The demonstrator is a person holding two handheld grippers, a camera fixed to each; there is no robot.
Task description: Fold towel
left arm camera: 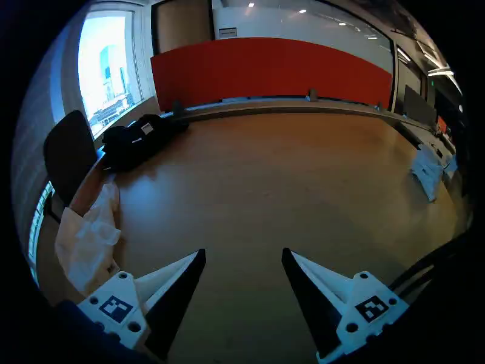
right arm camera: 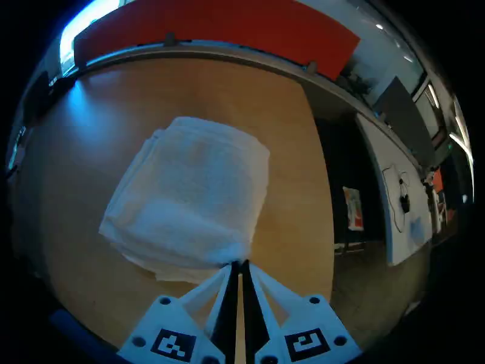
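A white towel (right arm camera: 191,194) lies folded into a thick, several-layered rectangle on the wooden table (right arm camera: 91,109) in the right gripper view. My right gripper (right arm camera: 237,267) is shut, its tips pinching the towel's near right corner close to the table's right edge. In the left gripper view my left gripper (left arm camera: 244,258) stands open over bare wood (left arm camera: 273,182), nothing between its fingers. A white cloth-like bundle (left arm camera: 427,173) sits far off at the table's right edge; I cannot tell whether it is the towel.
A black bag (left arm camera: 139,139) and a crumpled white bag (left arm camera: 91,236) rest on the left of the table, beside a dark chair (left arm camera: 70,151). A red partition (left arm camera: 273,73) lines the far edge. Right of the towel the table ends and the floor (right arm camera: 364,273) drops away.
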